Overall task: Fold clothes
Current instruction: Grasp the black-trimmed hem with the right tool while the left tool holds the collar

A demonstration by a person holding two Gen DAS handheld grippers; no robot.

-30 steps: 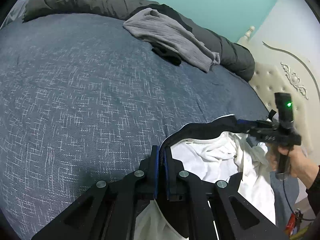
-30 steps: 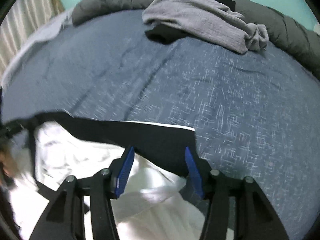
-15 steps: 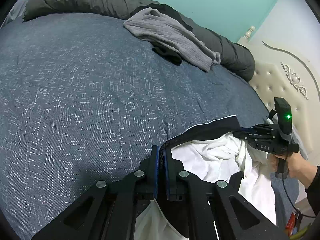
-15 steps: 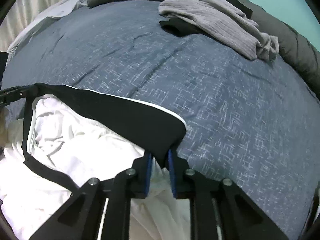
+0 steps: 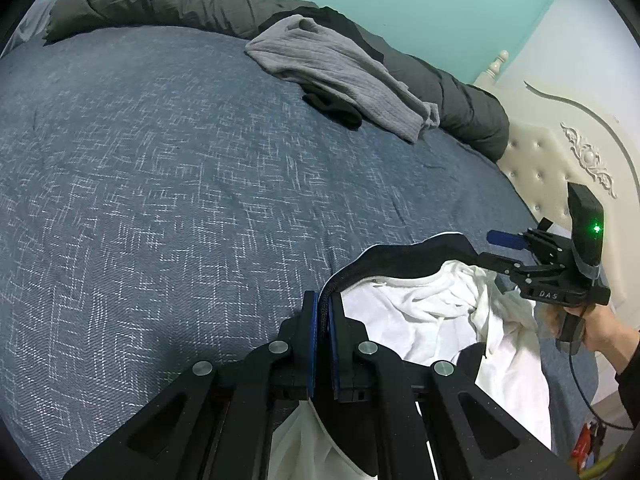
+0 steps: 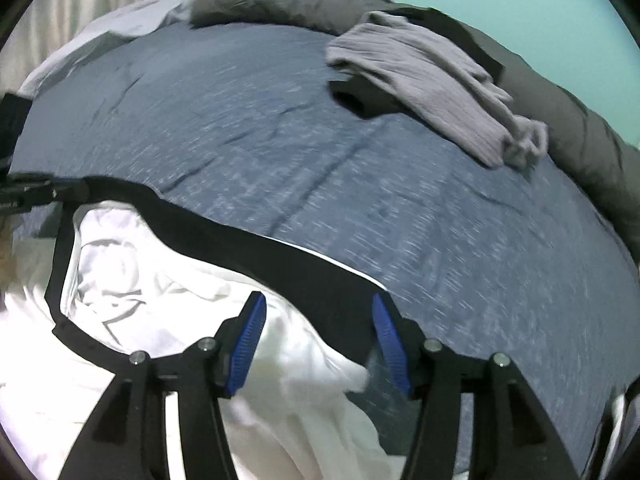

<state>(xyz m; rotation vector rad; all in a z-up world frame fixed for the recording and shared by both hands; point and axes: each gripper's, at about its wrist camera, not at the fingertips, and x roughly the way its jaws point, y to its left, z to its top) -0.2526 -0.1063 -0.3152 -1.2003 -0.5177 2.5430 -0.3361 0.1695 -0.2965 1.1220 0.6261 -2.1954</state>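
The white garment with a black band along its edge lies bunched at the near side of the bed, on the blue bedspread. The black band runs as a long curved line from one gripper towards the other, more or less along the near edge of the bed; the white cloth under it is wrinkled and falls towards the viewer.

The left gripper has its jaws pressed together on the black band, which rises straight out between the blue pads. The right gripper has its jaws apart; they have just been opening, and the corner of the black band lies between the blue pads without being pressed by them. In the left wrist view the right gripper is at the far end of the band, held by a hand in a dark sleeve, close to the cream headboard.

Beyond the garment the bedspread is wide and flat, up to a long dark grey duvet rolled along the far edge. On that side lies one grey garment with one black piece partly under it, well apart from the white one. So there are two grippers, one hand in view, and three pieces of clothing.
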